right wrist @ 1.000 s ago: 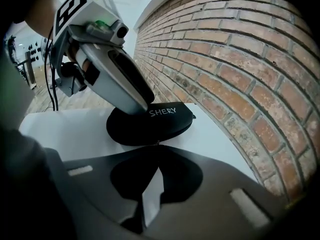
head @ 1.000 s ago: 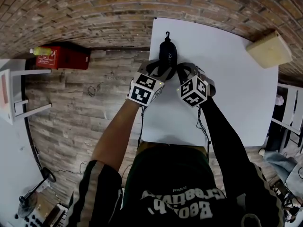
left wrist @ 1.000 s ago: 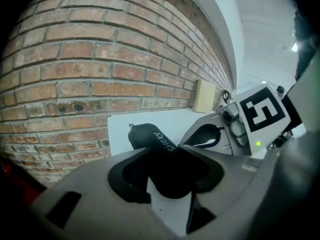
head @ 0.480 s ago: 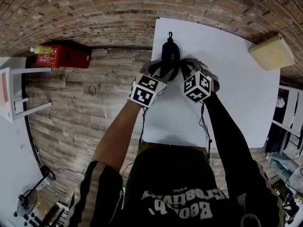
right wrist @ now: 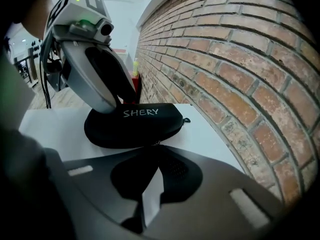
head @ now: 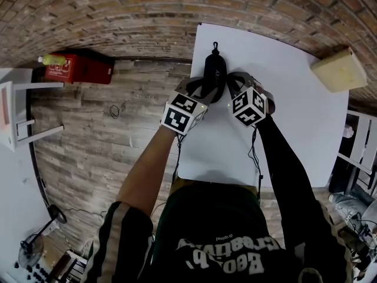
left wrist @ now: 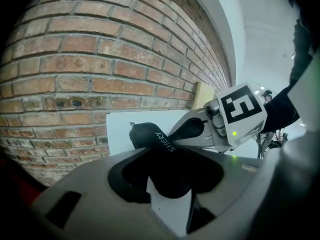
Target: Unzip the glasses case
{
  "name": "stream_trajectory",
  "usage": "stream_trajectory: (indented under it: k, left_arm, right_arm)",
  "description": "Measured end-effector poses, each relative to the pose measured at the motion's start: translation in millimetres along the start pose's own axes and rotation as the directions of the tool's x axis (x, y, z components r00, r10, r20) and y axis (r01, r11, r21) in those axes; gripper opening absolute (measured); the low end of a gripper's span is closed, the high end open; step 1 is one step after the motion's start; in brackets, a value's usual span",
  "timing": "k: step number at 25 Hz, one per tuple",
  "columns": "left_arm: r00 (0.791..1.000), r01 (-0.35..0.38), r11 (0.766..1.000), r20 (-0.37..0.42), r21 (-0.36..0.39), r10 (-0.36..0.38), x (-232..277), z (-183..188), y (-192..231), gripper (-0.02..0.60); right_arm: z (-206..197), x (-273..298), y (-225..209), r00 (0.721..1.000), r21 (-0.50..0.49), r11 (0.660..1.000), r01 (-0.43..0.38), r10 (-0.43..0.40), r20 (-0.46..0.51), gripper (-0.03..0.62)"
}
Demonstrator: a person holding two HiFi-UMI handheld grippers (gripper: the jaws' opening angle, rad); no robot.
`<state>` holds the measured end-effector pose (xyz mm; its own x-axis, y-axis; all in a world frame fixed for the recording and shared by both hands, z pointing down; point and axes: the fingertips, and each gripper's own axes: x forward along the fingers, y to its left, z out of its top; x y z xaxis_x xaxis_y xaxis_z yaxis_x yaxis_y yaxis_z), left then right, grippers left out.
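The black glasses case (head: pixel 214 69), printed SHERY, lies near the far left corner of the white table (head: pixel 283 117). My left gripper (head: pixel 203 90) is shut on the case's near end; in the left gripper view that end (left wrist: pixel 155 139) sits between the two pads. My right gripper (head: pixel 228 87) is at the case's right side, shut on the zipper pull at the seam (right wrist: pixel 156 144). In the right gripper view the case (right wrist: pixel 135 124) lies just beyond my jaw tips, with the left gripper (right wrist: pixel 112 106) at its far side. A small clip (head: pixel 215 45) hangs off the far end.
A tan block (head: pixel 339 69) sits at the table's far right corner. A brick wall (right wrist: pixel 240 59) runs close behind the case. On the wooden floor to the left stand a red box (head: pixel 79 71) and a white frame (head: pixel 17 117).
My right gripper has slid a little farther along the case's right side, still shut. The left gripper and the case have kept still.
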<state>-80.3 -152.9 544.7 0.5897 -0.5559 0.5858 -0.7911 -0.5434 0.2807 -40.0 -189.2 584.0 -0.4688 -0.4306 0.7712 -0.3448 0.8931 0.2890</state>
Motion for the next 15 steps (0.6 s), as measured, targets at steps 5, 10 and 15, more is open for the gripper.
stream_trajectory:
  k: [5,10,15]
  left_arm:
    - [1.000,-0.012,0.983,-0.017,0.182,0.015,0.6,3.2,-30.5,0.275]
    - [0.992,-0.075,0.967,-0.077,0.245,0.096,3.1,-23.0,-21.7,0.261]
    - [0.989,-0.109,0.975,-0.074,0.191,0.125,-12.6,-29.7,2.4,0.252]
  right_arm:
    - [-14.3,-9.2,4.0,1.000,0.224,0.974,-0.013,0.013,0.001,0.014]
    - [-24.8,-20.6,19.6,1.000,0.365,0.931,-0.025,0.025,0.006,0.014]
    - [-25.5,-29.5,46.9,0.998,0.346,0.937,-0.054,0.055,0.006,0.014]
